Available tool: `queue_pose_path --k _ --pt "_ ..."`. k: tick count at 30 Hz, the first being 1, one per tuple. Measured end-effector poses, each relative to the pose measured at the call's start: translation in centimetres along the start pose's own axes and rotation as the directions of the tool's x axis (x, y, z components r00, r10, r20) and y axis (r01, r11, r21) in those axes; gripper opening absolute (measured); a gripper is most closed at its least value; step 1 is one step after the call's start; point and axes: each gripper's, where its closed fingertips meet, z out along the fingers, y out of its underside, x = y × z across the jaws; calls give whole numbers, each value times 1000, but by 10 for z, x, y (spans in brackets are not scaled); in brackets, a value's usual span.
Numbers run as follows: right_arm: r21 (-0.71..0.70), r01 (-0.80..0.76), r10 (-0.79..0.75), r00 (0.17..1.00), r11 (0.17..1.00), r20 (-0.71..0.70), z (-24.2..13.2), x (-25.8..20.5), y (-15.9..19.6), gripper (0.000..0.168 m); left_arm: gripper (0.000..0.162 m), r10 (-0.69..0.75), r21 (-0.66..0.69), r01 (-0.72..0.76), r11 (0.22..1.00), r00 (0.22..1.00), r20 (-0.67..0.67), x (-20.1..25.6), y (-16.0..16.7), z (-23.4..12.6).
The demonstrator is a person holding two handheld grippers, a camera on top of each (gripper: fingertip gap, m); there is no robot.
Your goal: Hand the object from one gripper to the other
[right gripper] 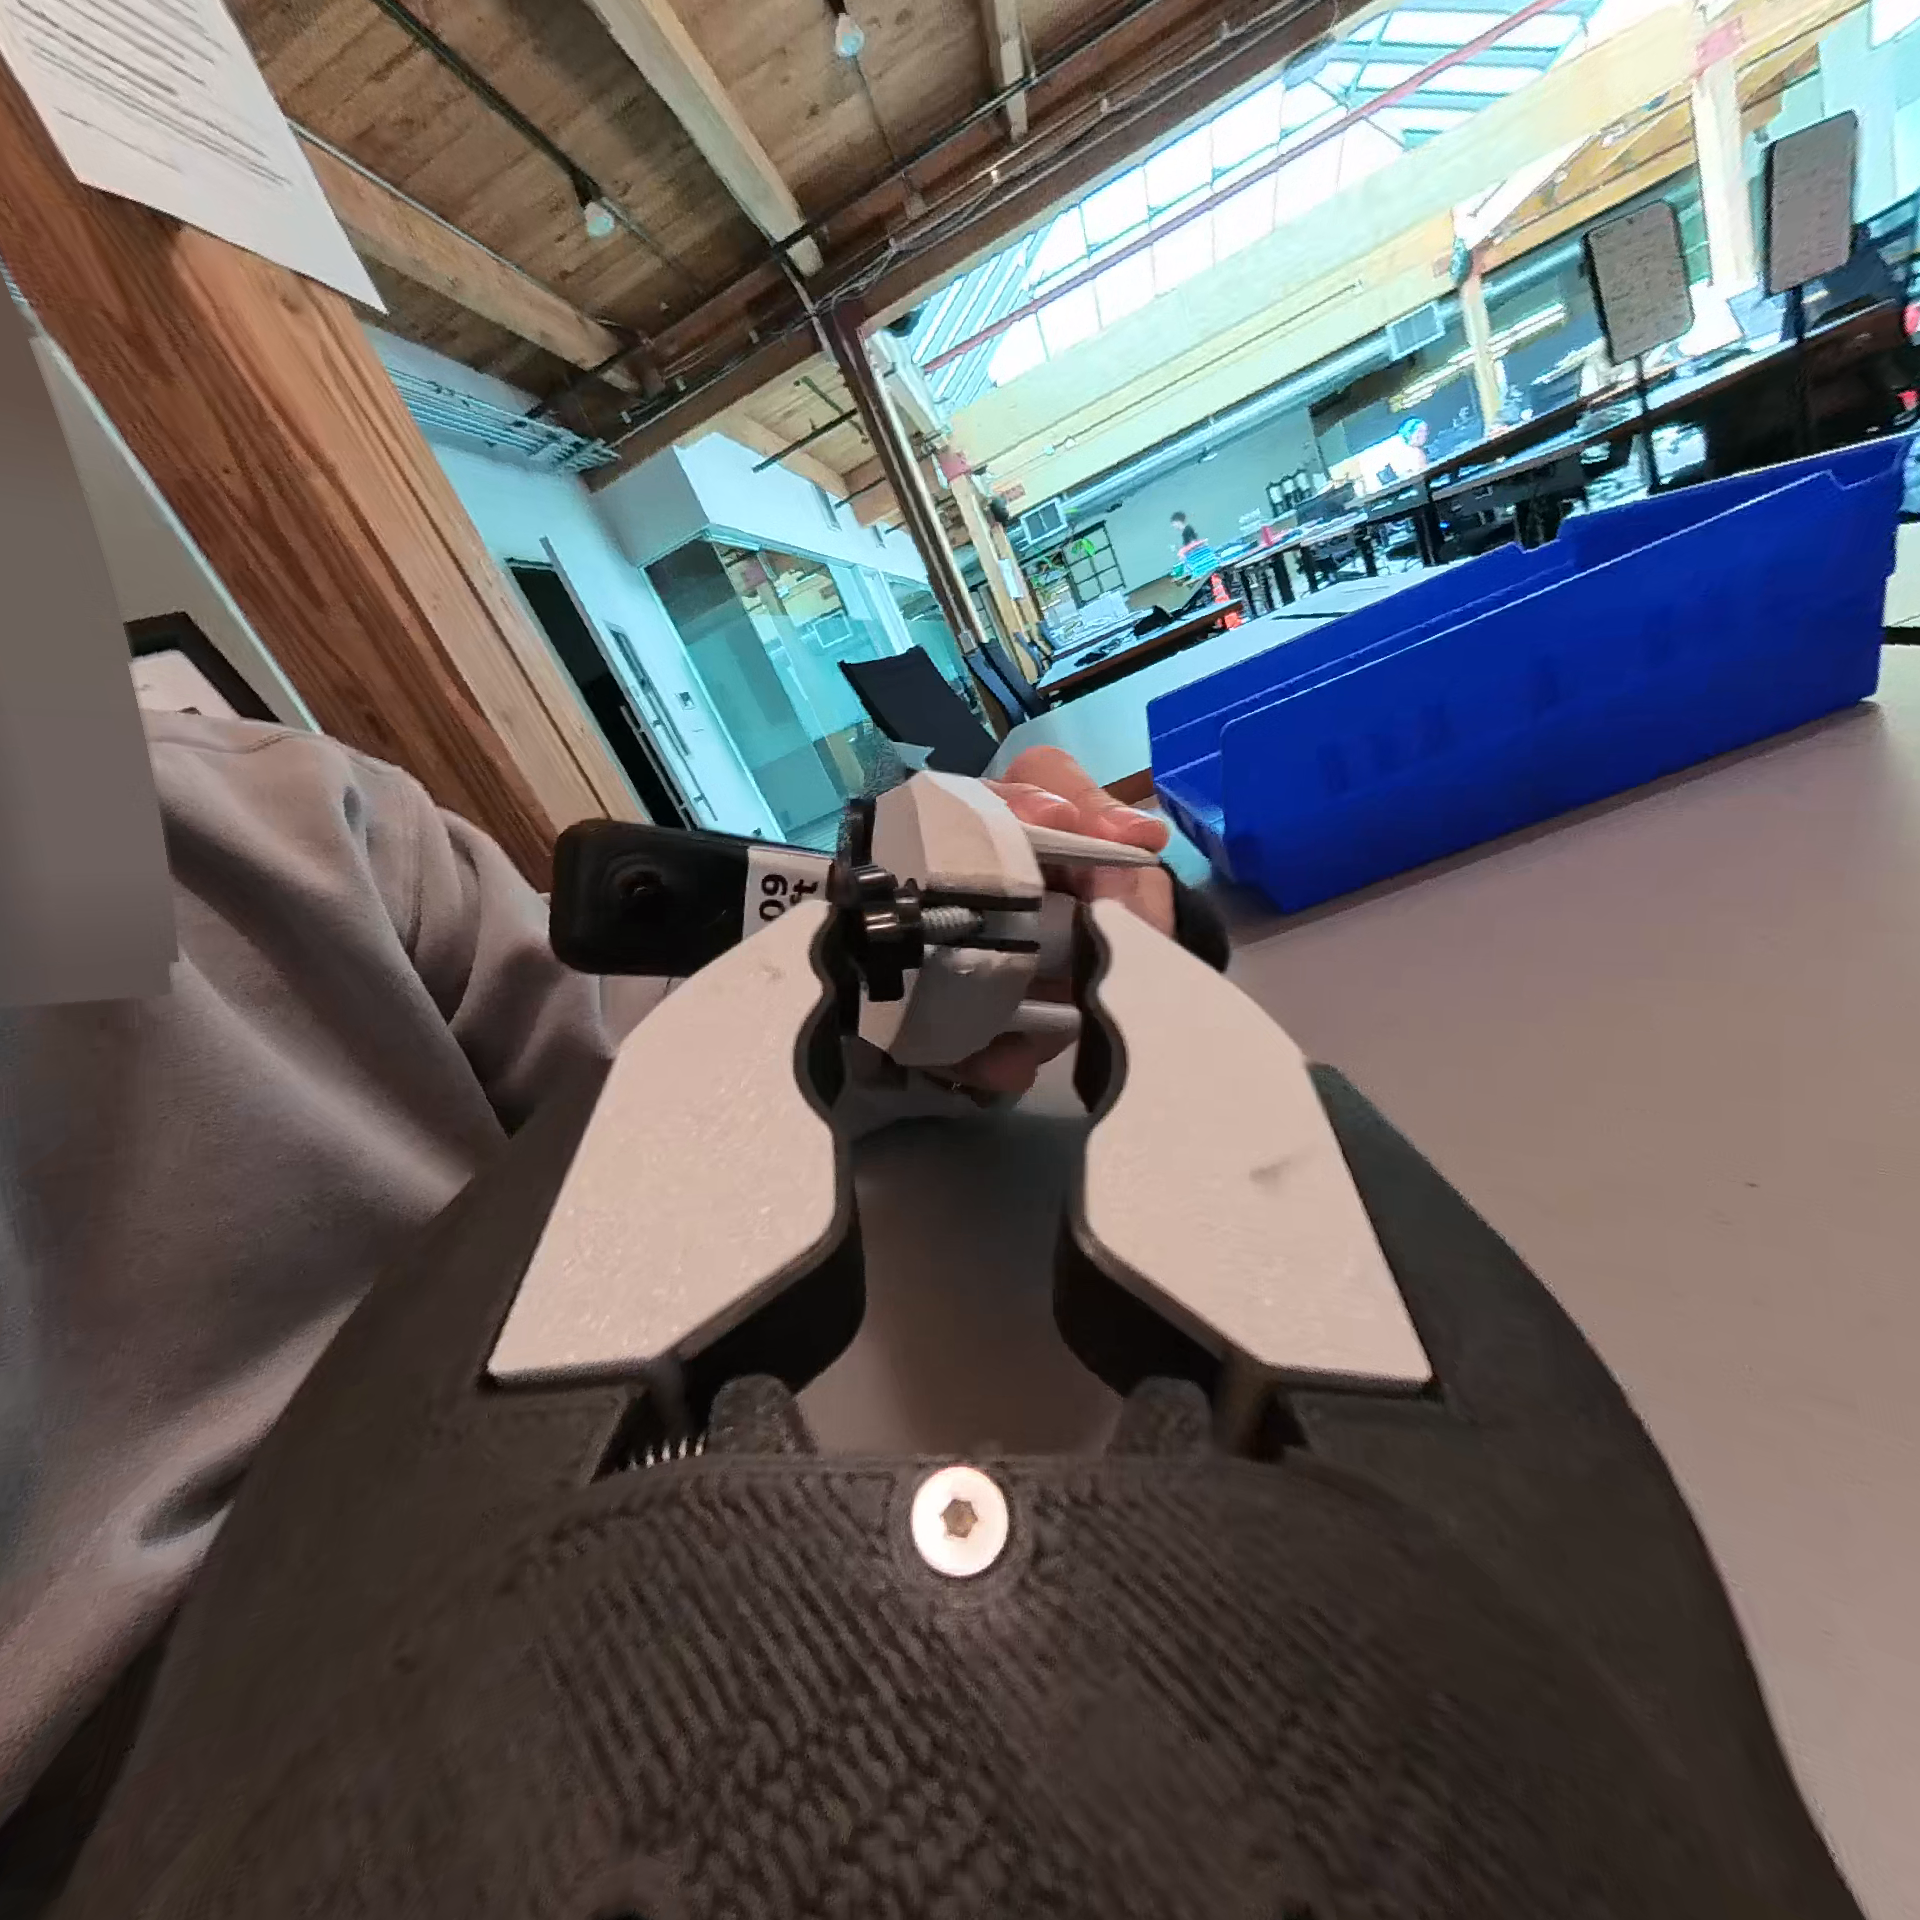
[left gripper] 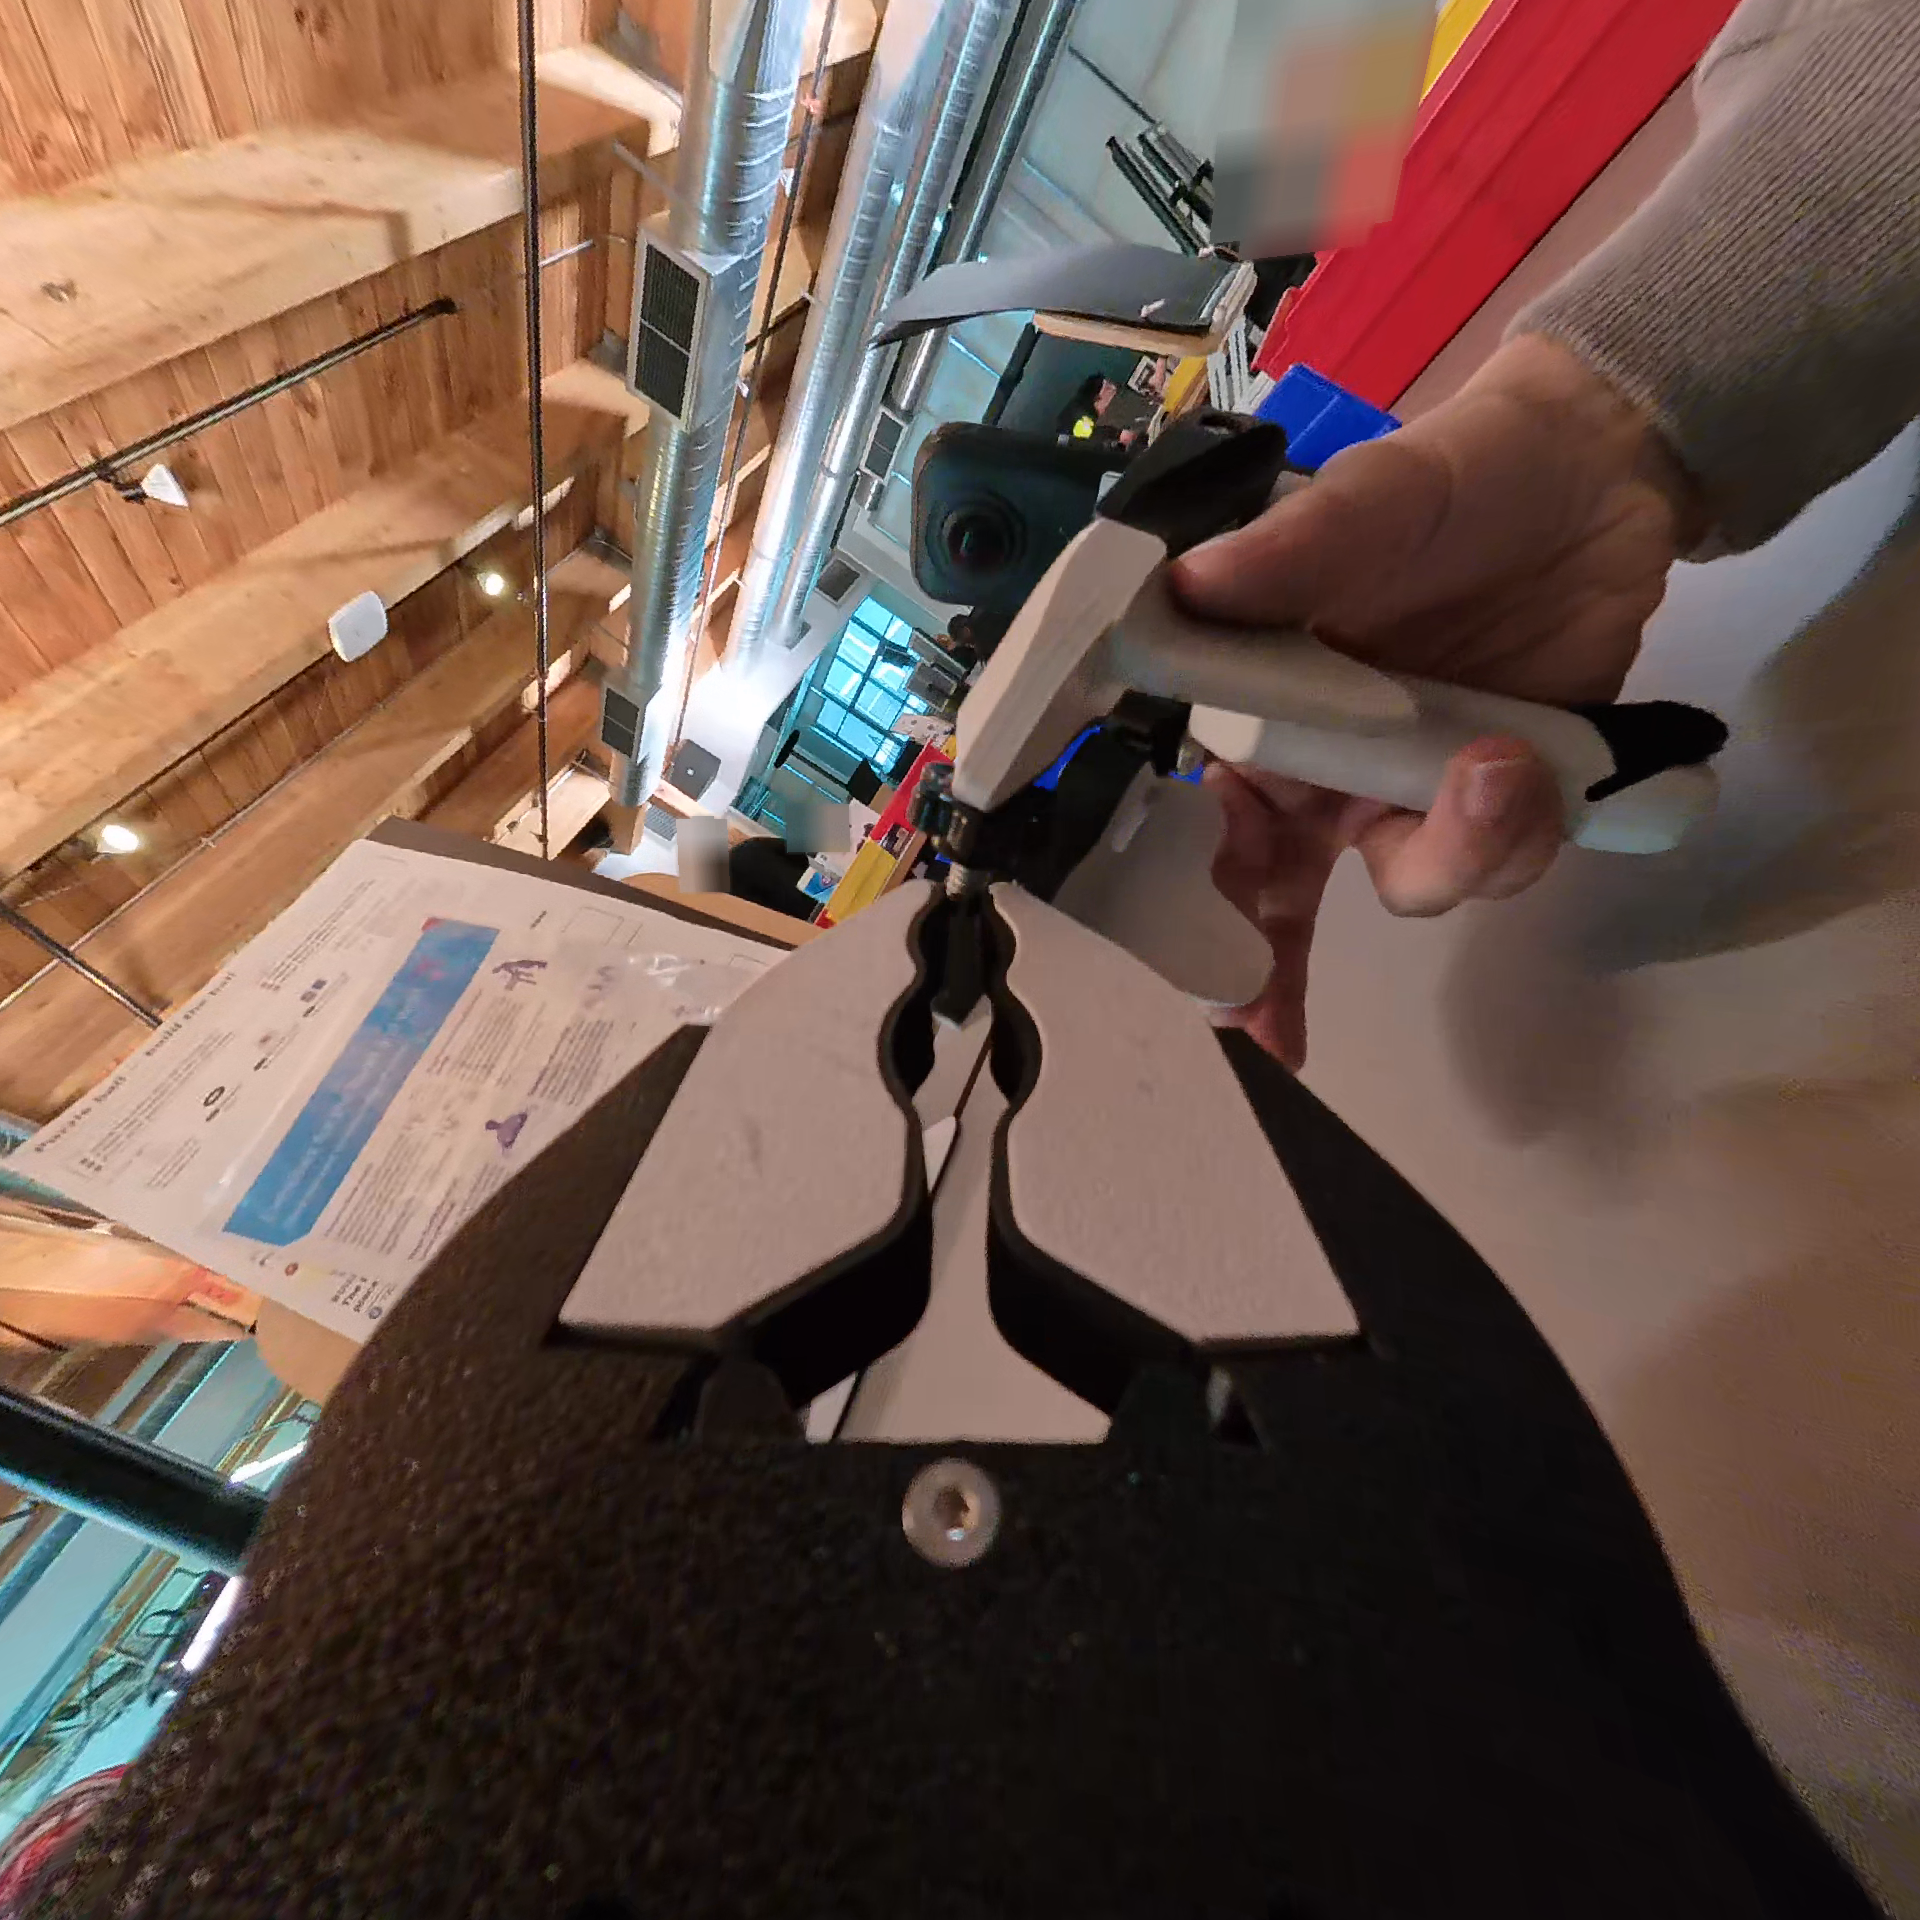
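Note:
My left gripper (left gripper: 961, 920) has its jaws almost closed on a small dark object (left gripper: 956, 987) with a pale end, pinched near the fingertips; I cannot tell what kind of thing it is. A person's hand (left gripper: 1455, 623) holds the other gripper's white handle (left gripper: 1299, 707) just beyond my left fingertips. My right gripper (right gripper: 956, 935) is open wide, with nothing between its fingers (right gripper: 707, 1143). The left gripper's white body (right gripper: 956, 831) and black camera (right gripper: 644, 904) sit right in front of the right fingertips. The object does not show in the right wrist view.
A blue bin (right gripper: 1507, 707) stands on the grey table (right gripper: 1610, 1195) to the right. A wooden post (right gripper: 260, 468) and a grey sleeve (right gripper: 260, 987) are on the left. A printed sheet (left gripper: 416, 1039) and red bins (left gripper: 1507, 156) show in the left wrist view. Less than 4 cm separates the two grippers' tips.

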Motion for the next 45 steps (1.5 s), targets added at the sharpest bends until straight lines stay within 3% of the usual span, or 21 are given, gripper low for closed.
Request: queue_pose_path --k 1,14,21,29,33,37,45 --pt "-13 6 -6 1000 1000 13 0 -2 2 35 4 4 -3 -4 1000 1000 -2 1 1 0" --pt "-122 196 -210 971 973 -113 3 11 11 40 4 94 -71 -93 993 995 17 2 12 2" --pt "-128 218 -237 958 968 -161 1 16 10 41 0 134 -102 -132 986 991 8 3 15 2" --pt "-194 303 -348 896 933 -274 -6 33 8 28 1 145 -197 -134 971 988 46 -3 31 2" --pt "-306 353 -448 826 884 -342 -13 50 13 23 1 203 -257 -184 949 978 50 -4 38 3" --pt "-421 485 -635 671 767 -383 -18 60 11 23 1 215 -312 -186 932 975 60 -7 45 3" --pt "-524 639 -826 433 563 -360 -21 61 2 23 3 23 -302 3 953 996 83 -10 54 1"
